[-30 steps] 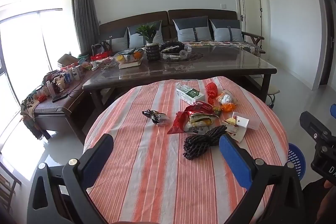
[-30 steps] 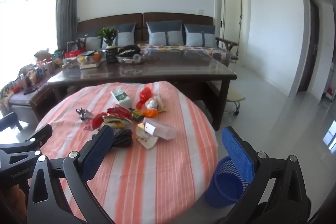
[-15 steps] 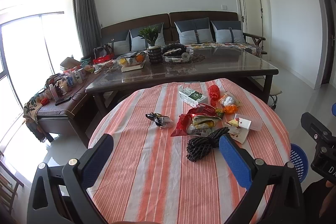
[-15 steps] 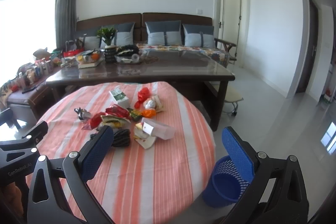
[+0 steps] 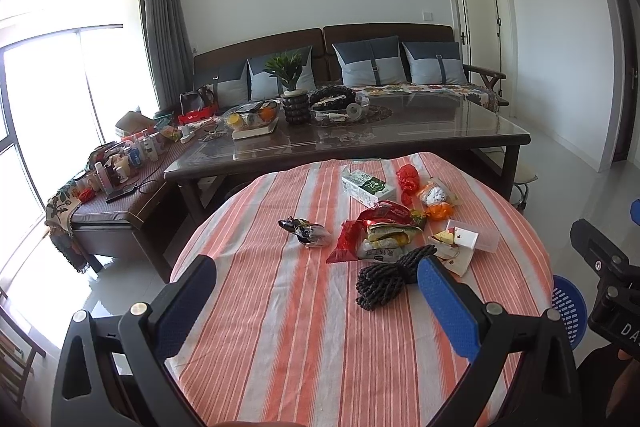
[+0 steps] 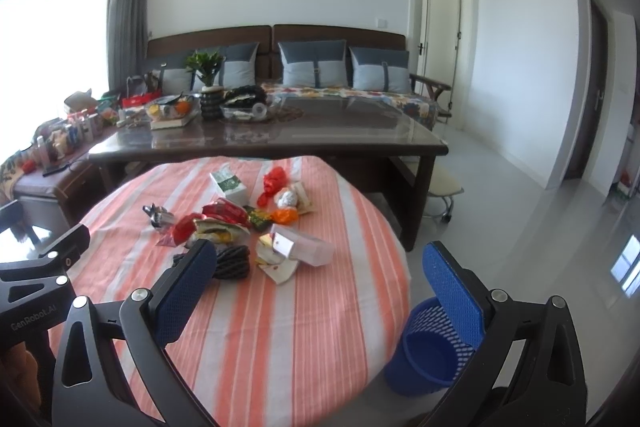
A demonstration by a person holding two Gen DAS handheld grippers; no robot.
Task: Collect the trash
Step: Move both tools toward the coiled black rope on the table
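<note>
Several pieces of trash lie on the round striped table [image 5: 304, 339]: a green-and-white carton [image 5: 366, 185], red snack wrappers [image 5: 376, 227], a dark foil wrapper [image 5: 306, 230], a black mesh bundle [image 5: 390, 277], a clear plastic box [image 5: 468, 241] and a red bag [image 5: 408, 179]. The same pile shows in the right wrist view, with the carton [image 6: 230, 183] and the plastic box [image 6: 304, 247]. A blue mesh bin [image 6: 430, 343] stands on the floor right of the table. My left gripper [image 5: 316, 301] and right gripper [image 6: 320, 279] are both open and hold nothing, short of the pile.
A long dark glass-topped table [image 5: 360, 143] with a plant, fruit and baskets stands behind the round table. Behind it runs a sofa [image 5: 360, 63] with cushions. A low bench [image 5: 112, 187] crowded with bottles is at the left. Bare tiled floor [image 6: 520, 219] lies to the right.
Both views have pulled back and lifted slightly, so the table and trash sit a little farther away. Both grippers stay open.
</note>
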